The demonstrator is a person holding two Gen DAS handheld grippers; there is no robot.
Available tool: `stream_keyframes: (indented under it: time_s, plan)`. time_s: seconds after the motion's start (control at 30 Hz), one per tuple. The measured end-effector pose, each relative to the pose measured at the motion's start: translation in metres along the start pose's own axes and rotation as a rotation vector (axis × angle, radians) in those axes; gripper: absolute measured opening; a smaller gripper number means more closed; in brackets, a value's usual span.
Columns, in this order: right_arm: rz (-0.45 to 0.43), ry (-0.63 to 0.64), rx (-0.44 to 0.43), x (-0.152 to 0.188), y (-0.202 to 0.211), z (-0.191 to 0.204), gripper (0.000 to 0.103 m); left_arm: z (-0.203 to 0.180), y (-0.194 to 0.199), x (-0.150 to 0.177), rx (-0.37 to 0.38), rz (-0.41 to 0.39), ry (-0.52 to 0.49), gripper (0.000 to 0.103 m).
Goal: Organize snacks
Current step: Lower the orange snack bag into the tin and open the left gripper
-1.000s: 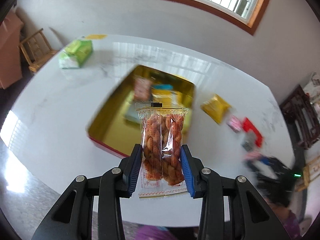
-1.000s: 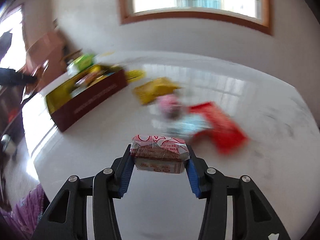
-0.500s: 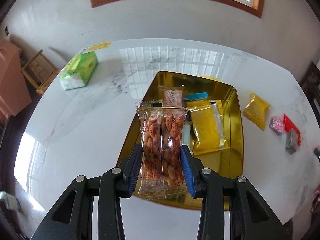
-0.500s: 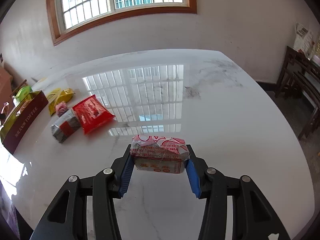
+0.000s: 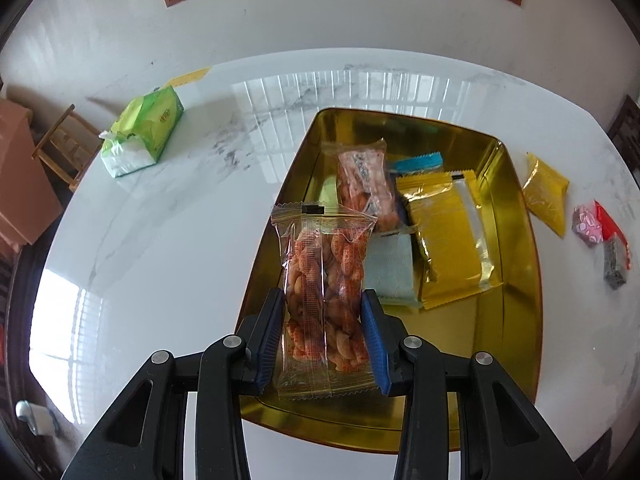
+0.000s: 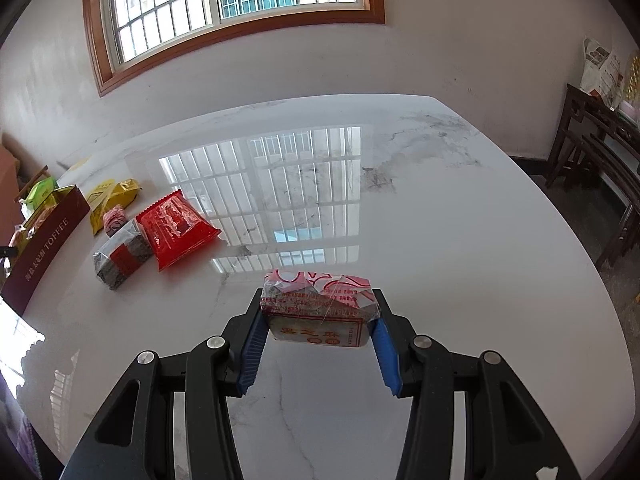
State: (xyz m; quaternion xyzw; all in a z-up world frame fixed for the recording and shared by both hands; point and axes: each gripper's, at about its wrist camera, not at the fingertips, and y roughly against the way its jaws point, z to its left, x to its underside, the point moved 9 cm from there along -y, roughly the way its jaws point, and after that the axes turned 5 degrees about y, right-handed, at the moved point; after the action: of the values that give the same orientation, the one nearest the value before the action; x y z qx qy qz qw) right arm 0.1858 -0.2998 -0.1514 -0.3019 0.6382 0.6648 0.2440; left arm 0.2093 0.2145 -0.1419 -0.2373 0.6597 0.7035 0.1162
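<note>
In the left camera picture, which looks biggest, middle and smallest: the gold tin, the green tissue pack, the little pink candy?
1. Gold tin, biggest by far.
2. Green tissue pack.
3. Pink candy, smallest.
All three lie on the table, so nearness hardly changes the order.

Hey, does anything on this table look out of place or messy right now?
Nothing is spilled or damaged. Four snacks lie loose on the table outside the gold tin: a yellow packet, a pink candy, a red packet and a dark bar.
</note>
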Motion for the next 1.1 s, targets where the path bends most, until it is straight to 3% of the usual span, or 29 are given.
stream_keyframes:
  time_s: [0.47, 0.73, 0.9, 1.1]
  plan:
    - [0.002, -0.024, -0.005, 0.0, -0.002, -0.003, 0.045, 0.006, -0.014, 0.009, -0.034, 0.0, -0.023, 0.04]
    - [0.009, -0.026, 0.008, 0.002, -0.004, -0.005, 0.045, 0.002, -0.012, 0.014, -0.091, -0.02, -0.055, 0.042]
    - [0.019, -0.016, 0.021, 0.002, -0.006, -0.004, 0.045, 0.002, -0.004, 0.016, -0.172, -0.067, -0.095, 0.052]
    - [0.022, -0.017, 0.027, 0.003, -0.006, -0.005, 0.045, -0.004, 0.013, 0.017, -0.197, -0.137, -0.107, 0.06]
